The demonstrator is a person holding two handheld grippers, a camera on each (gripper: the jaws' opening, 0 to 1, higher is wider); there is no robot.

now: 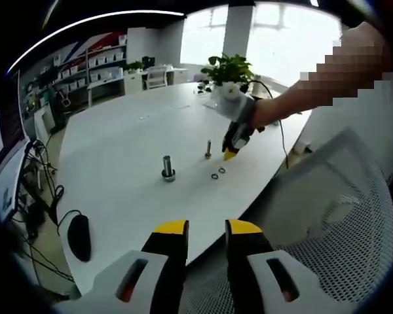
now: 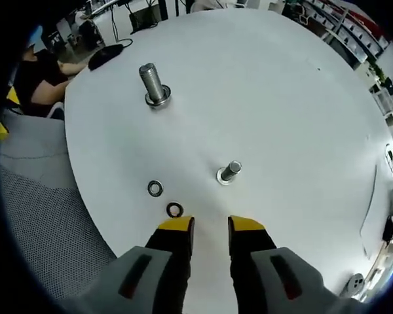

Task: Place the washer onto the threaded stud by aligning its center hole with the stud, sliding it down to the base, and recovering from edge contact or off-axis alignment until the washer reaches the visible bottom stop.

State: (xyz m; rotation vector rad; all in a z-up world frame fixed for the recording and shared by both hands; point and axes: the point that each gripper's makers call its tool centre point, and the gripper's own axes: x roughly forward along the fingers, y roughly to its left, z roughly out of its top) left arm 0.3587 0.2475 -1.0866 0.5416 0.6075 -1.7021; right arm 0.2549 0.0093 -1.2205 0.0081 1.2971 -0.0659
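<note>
White round bench (image 2: pixel 281 85) carries all parts. Large threaded steel stud (image 2: pixel 153 83) stands upright with a wide collar at its base. Smaller threaded steel stud (image 2: pixel 230 172) stands upright, well apart from the large one and nearer the right gripper.

Two loose washers lie flat on the bench, near each other but apart: a bright silver washer (image 2: pixel 155 188) and a dark ring-shaped washer (image 2: pixel 175 210). The dark one lies just ahead of the right gripper's (image 2: pixel 209 227) left jaw tip. Neither washer is on a stud.

Right gripper: yellow-tipped jaws parted, nothing between them, hovering low over the bench edge.

Left gripper (image 1: pixel 206 229): yellow-tipped jaws parted, nothing held, set back off the bench edge above a grey mesh chair (image 1: pixel 340 222).

Left gripper view: large stud (image 1: pixel 168 167), small stud (image 1: pixel 208 149), and both washers (image 1: pixel 218 173) lie between them and the bench edge. The right gripper (image 1: pixel 230 154) points down beside the small stud, held by a gloved hand (image 1: pixel 239 108). A black computer mouse (image 1: pixel 78 237) sits on the bench's near-left part. A potted green plant (image 1: pixel 228 69) stands at the far side.
</note>
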